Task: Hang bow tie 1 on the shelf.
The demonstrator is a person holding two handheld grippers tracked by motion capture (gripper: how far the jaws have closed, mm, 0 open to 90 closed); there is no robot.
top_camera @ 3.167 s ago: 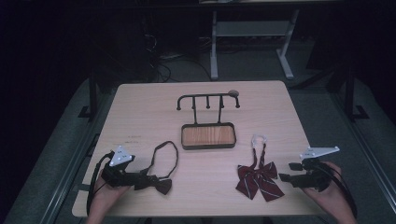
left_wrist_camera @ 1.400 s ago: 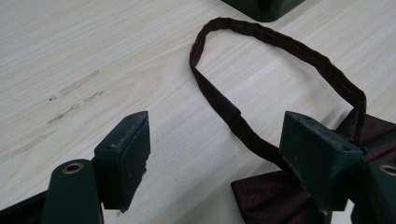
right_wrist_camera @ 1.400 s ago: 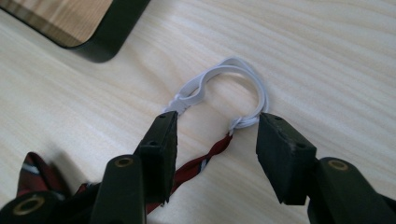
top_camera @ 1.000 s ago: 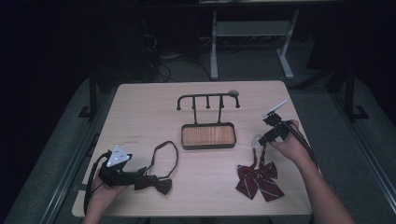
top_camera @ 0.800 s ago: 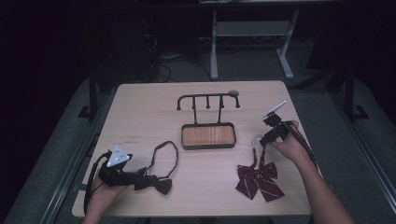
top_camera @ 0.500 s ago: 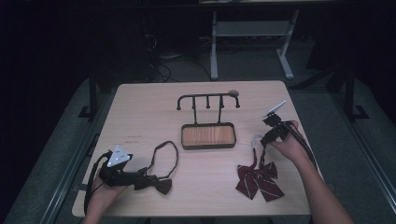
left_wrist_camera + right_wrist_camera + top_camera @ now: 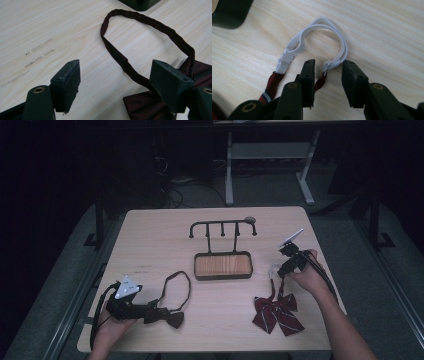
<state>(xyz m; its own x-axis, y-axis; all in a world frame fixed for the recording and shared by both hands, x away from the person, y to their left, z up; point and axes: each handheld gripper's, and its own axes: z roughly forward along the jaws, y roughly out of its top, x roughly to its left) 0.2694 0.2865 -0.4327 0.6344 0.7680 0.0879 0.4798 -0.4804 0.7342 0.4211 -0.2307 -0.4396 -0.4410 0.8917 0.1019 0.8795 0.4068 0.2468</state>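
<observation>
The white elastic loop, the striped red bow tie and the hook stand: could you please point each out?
white elastic loop (image 7: 342,46), right gripper view, on its curved band.
striped red bow tie (image 7: 275,312), high view, on its knot.
hook stand (image 7: 222,265), high view, on its wooden tray.

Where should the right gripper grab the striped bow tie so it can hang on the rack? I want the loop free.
Grip the white elastic loop at the knotted end, coming from above. The right gripper already straddles that knot, its jaws have just been closing. The loop lies flat and thin; the bow is bulky.
</observation>
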